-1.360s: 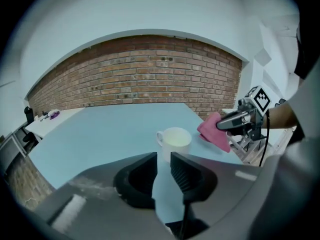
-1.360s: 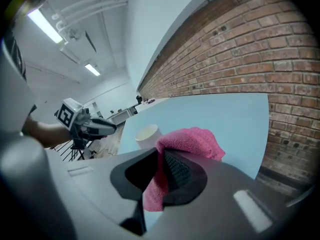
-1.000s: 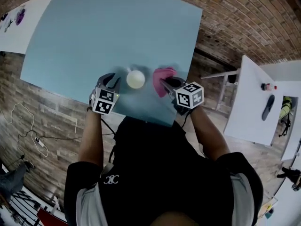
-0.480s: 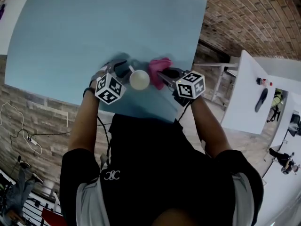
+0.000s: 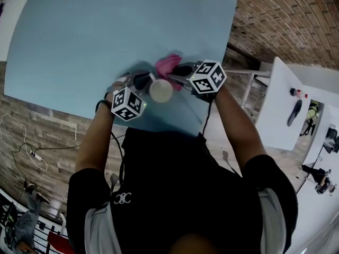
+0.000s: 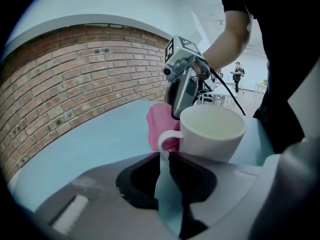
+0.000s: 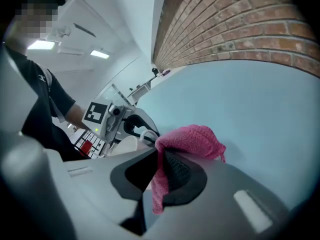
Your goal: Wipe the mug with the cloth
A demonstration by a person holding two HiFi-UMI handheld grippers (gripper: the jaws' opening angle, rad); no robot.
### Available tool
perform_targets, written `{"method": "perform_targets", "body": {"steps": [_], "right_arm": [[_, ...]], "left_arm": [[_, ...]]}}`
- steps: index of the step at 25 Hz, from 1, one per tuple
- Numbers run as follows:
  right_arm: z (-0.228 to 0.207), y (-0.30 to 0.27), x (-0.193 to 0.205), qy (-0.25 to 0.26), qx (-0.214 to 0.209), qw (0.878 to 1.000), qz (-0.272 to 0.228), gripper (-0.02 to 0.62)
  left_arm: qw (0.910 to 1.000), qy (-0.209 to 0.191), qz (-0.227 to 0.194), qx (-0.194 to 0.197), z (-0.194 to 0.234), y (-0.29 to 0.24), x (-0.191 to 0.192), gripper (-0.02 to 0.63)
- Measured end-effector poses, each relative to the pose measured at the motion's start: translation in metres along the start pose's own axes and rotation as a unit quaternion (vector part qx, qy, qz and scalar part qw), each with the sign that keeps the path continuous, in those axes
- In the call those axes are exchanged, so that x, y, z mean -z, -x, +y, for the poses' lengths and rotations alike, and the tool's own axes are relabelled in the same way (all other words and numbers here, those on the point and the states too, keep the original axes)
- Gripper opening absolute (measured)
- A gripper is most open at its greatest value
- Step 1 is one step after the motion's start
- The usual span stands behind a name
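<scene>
Light-blue surface (image 5: 106, 36) fills the top of the head view, brick wall (image 6: 75, 79) behind it; person in a black shirt (image 5: 175, 194) below, small white chest logo (image 5: 123, 198) too small to read. Marker cubes (image 5: 128, 103) carry only black-and-white square patterns, no readable text.

Left gripper (image 6: 164, 158): fingers have just been closing and are nearly together, pinching the lower end of the mug's handle (image 6: 165, 139). Right gripper (image 7: 161, 156): fingers clamped on the cloth (image 7: 192, 139), a strip hanging down between them.

Mug (image 6: 212, 134): plain white, glossy, pale inside, upright, handle turned toward the left gripper; sits between both grippers near the surface's near edge; base hidden, can't tell if it rests on the surface. Cloth: pink, knit texture, bunched into a lump just beside the mug on its far side; contact unclear.
</scene>
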State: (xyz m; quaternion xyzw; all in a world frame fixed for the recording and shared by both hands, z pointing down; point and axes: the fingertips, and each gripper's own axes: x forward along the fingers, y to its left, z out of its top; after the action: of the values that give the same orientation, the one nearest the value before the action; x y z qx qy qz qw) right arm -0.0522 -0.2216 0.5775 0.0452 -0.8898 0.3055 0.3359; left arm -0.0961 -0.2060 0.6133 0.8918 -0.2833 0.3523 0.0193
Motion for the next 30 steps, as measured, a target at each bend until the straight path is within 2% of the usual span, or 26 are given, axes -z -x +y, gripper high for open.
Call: {"method": "perform_targets", "body": {"steps": [3, 8, 10, 13, 20, 27, 30], "right_arm": [[0.004, -0.004, -0.005, 0.025, -0.022, 0.999, 0.026, 0.038], [0.008, -0.003, -0.011, 0.036, -0.047, 0.998, 0.031, 0.038], [0.01, -0.001, -0.014, 0.035, -0.061, 0.997, 0.029, 0.038], [0.013, 0.0, -0.019, 0.031, -0.082, 0.996, 0.032, 0.038], [0.027, -0.009, -0.026, 0.001, -0.15, 0.987, 0.056, 0.038], [0.02, -0.032, -0.024, -0.031, -0.168, 0.982, 0.079, 0.038], [0.027, -0.027, -0.029, -0.038, -0.189, 0.977, 0.089, 0.038]], "left_arm": [[0.9999, 0.008, -0.006, 0.008, 0.003, 0.0, -0.003, 0.097], [0.9981, 0.038, -0.028, 0.04, 0.008, 0.001, -0.014, 0.107], [0.9976, 0.04, -0.031, 0.047, 0.008, -0.001, -0.018, 0.099], [0.9975, 0.036, -0.034, 0.05, 0.006, -0.005, -0.022, 0.04], [0.9977, 0.046, -0.036, 0.034, 0.004, -0.004, -0.024, 0.035], [0.9971, 0.069, -0.032, 0.009, 0.003, -0.002, -0.018, 0.037], [0.997, 0.07, -0.03, 0.006, 0.003, -0.002, -0.018, 0.035]]}}
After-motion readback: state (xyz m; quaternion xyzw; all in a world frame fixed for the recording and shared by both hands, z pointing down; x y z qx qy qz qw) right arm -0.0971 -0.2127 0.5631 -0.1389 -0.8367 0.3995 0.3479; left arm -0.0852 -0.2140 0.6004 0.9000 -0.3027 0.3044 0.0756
